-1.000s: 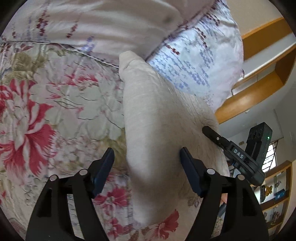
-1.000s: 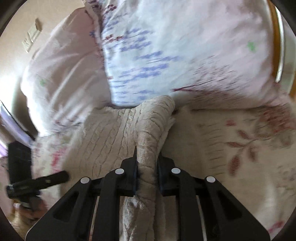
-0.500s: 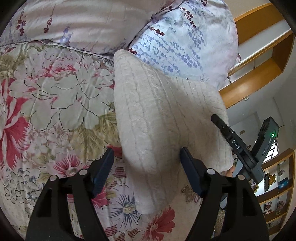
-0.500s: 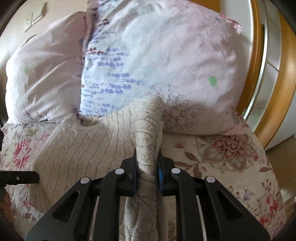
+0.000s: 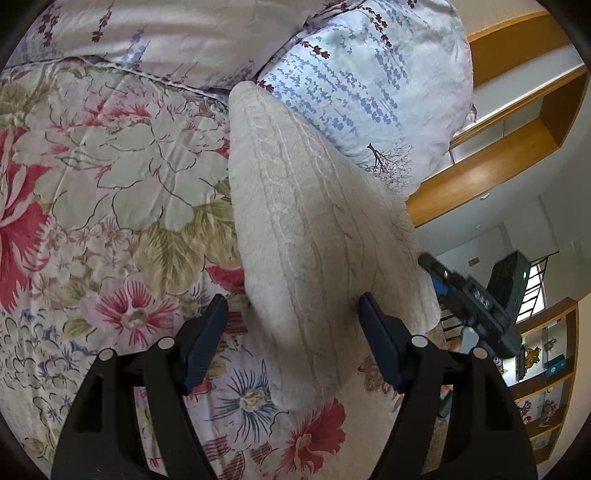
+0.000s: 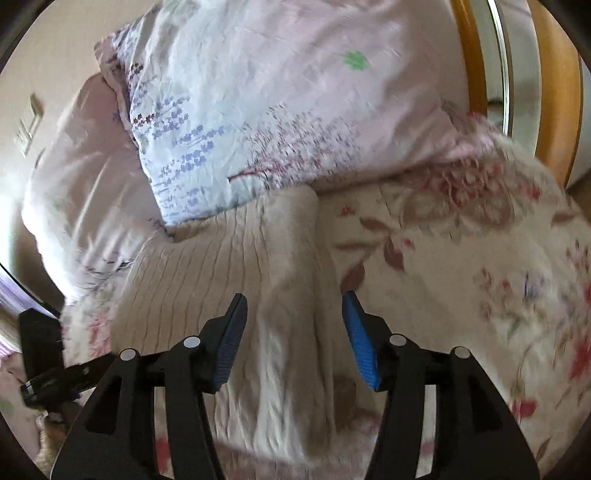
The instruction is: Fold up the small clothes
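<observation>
A cream cable-knit garment (image 5: 314, 229) lies on the floral bedspread (image 5: 110, 177), its far end against the pillows. My left gripper (image 5: 291, 299) hovers open over its near end, the knit running between the fingers without being pinched. In the right wrist view the same garment (image 6: 207, 280) spreads left of a soft ridge. My right gripper (image 6: 294, 297) is opening, with that ridge lying loose between its blue pads (image 6: 356, 339), which do not press on it. The right gripper (image 5: 472, 295) also shows at the garment's right edge in the left wrist view.
A lavender-print pillow (image 5: 362, 85) and a pink pillow (image 5: 166, 33) lean at the head of the bed. A wooden bed frame (image 6: 554, 92) runs behind them. The bedspread (image 6: 461, 258) lies bare to the right. Shelves (image 5: 546, 369) stand beyond the bed.
My right gripper has let go of the garment's pinched ridge and its jaws have spread. The knit, bunched narrow a second ago, now lies wider and flatter. The left gripper stays open.
</observation>
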`<control>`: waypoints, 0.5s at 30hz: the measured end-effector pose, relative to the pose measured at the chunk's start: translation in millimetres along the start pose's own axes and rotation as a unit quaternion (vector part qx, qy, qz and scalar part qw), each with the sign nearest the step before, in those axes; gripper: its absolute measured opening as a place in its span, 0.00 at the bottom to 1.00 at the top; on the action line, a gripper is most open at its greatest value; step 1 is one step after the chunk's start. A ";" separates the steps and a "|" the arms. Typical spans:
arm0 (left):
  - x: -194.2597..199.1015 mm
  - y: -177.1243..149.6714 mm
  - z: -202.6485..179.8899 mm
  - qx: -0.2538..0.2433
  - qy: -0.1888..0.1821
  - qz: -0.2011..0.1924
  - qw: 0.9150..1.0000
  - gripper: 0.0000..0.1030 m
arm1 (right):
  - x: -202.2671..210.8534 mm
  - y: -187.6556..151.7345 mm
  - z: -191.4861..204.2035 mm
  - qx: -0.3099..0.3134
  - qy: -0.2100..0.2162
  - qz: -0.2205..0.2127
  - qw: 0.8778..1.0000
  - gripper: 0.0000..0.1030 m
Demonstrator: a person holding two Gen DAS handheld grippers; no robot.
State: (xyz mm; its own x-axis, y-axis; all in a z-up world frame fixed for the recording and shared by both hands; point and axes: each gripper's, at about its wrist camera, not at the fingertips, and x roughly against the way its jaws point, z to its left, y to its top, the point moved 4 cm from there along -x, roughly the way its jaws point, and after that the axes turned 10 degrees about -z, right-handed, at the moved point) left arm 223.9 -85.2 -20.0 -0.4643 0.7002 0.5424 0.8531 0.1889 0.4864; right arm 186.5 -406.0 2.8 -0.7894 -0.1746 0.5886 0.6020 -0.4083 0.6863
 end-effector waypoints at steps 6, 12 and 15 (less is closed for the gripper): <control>3.2 -7.1 0.6 0.003 -0.004 0.000 1.000 0.53 | 10.1 -26.0 -12.5 -0.049 0.044 0.026 0.997 0.36; 3.5 -14.0 -1.6 0.010 -0.023 0.001 1.000 0.23 | 28.7 -18.7 4.9 -0.016 0.057 -0.017 0.998 0.14; 8.2 -17.4 0.2 0.014 -0.025 -0.003 1.000 0.18 | 38.9 -15.4 9.5 0.002 0.055 -0.033 0.998 0.12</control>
State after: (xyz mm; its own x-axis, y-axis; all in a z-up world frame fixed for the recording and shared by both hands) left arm 205.2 -82.7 -24.2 -0.4580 0.7327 0.5034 0.8566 0.2123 0.4703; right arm 147.6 -398.0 19.3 -0.8352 -0.2453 0.4922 0.5492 -0.4184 0.7234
